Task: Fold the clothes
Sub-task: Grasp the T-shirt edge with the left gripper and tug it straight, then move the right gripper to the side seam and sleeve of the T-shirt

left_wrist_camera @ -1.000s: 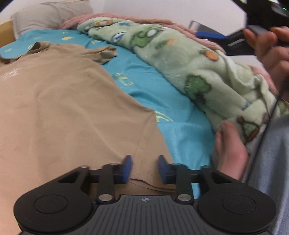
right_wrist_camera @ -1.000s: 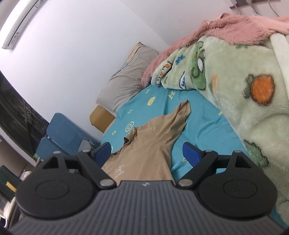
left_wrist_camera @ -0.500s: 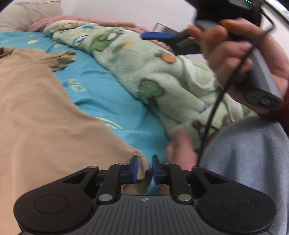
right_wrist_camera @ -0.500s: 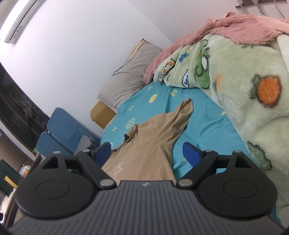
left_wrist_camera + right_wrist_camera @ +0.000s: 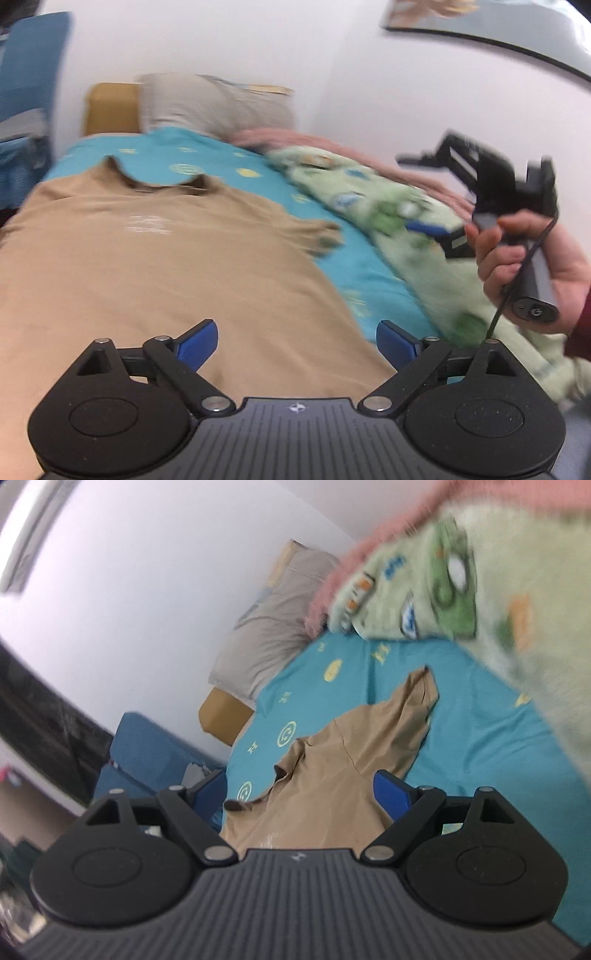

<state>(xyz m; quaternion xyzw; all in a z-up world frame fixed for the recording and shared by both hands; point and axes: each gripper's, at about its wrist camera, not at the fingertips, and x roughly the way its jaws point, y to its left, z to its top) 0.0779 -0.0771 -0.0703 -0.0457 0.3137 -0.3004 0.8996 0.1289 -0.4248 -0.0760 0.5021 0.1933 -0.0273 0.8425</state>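
Note:
A tan T-shirt (image 5: 155, 266) lies spread flat, front up, on the turquoise bed sheet (image 5: 332, 254), collar toward the pillow. My left gripper (image 5: 297, 341) hovers open over the shirt's lower part, nothing between its blue fingers. In the right wrist view the same tan T-shirt (image 5: 340, 775) shows with one sleeve pointing away. My right gripper (image 5: 306, 795) is open above it and holds nothing. In the left wrist view the right gripper (image 5: 480, 199) is held in a hand, up over the blanket at the right.
A green cartoon-print blanket (image 5: 406, 229) and a pink one (image 5: 314, 142) are heaped along the bed's right side. A grey pillow (image 5: 214, 103) lies at the head by the white wall. Blue chairs (image 5: 147, 753) stand left of the bed.
My left gripper was nearly shut at the shirt's hem corner; it has opened wide and swung to face up the shirt. The right gripper has tilted and dropped nearer the shirt.

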